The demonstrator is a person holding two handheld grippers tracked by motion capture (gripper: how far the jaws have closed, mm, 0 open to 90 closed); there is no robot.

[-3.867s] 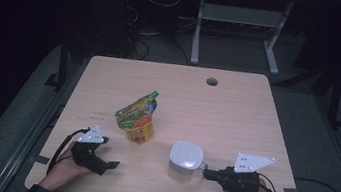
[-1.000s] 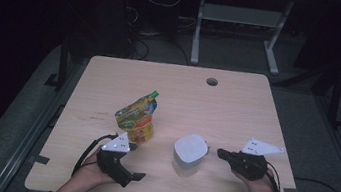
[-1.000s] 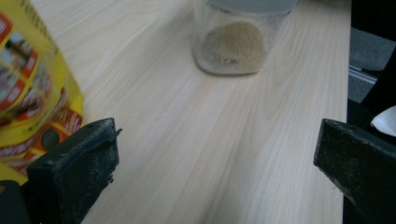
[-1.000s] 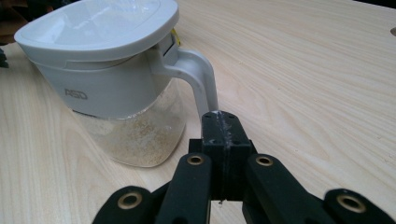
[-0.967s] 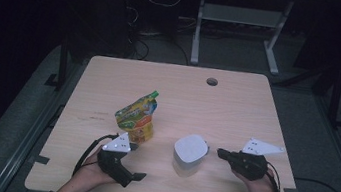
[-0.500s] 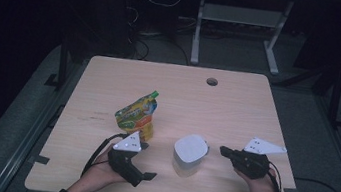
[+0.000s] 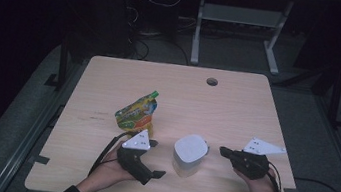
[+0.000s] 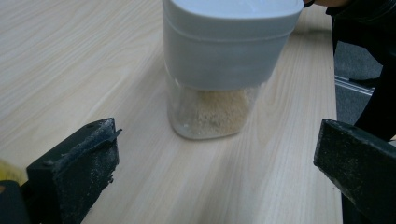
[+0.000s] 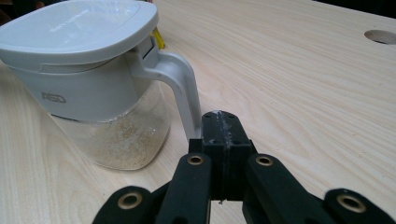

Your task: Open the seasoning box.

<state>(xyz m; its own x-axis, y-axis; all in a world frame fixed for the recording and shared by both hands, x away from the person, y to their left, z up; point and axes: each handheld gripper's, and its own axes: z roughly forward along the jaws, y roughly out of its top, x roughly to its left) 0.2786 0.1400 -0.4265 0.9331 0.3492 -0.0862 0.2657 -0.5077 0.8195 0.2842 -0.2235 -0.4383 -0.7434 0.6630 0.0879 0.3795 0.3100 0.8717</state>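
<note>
My left gripper (image 8: 212,172), jaws apart, faces the rigid, probably light jar (image 8: 224,70); my right gripper (image 9: 223,128), jaws together, nears its handle (image 9: 180,88), the best hold.

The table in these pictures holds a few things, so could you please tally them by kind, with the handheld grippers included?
Jar with a white lid and handle: 1
Colourful snack pouch: 1
Handheld grippers: 2, the left gripper and the right gripper
Total: 4
</note>
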